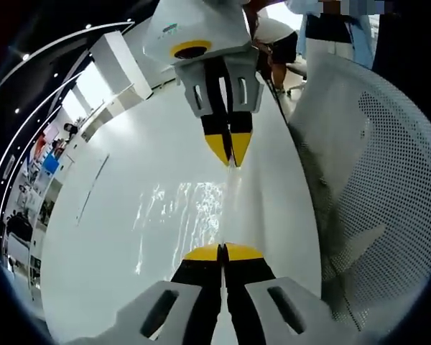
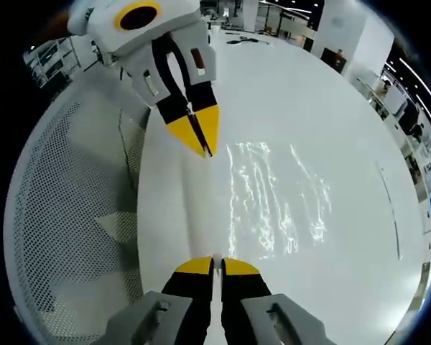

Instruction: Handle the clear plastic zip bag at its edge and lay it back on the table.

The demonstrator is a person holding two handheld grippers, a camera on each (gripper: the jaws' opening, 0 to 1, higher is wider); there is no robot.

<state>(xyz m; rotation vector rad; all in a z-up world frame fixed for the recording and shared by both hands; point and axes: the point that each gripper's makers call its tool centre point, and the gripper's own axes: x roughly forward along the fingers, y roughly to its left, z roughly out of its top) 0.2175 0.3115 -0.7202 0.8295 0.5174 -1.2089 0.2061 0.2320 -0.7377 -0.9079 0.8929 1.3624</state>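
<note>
over the white table, both closed grippers — left, right — pinch the clear zip bag by one edge; slack film may slip.

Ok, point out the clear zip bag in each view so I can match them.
Left gripper view: the bag is centre, stretched between the left gripper below and the right gripper above.
Right gripper view: the bag is centre-right, its edge running from the right gripper to the left gripper.
Shared landmark: the mesh chair.

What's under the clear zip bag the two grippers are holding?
Under the clear zip bag lies the white table, visible through the plastic. Nothing else shows beneath.
</note>
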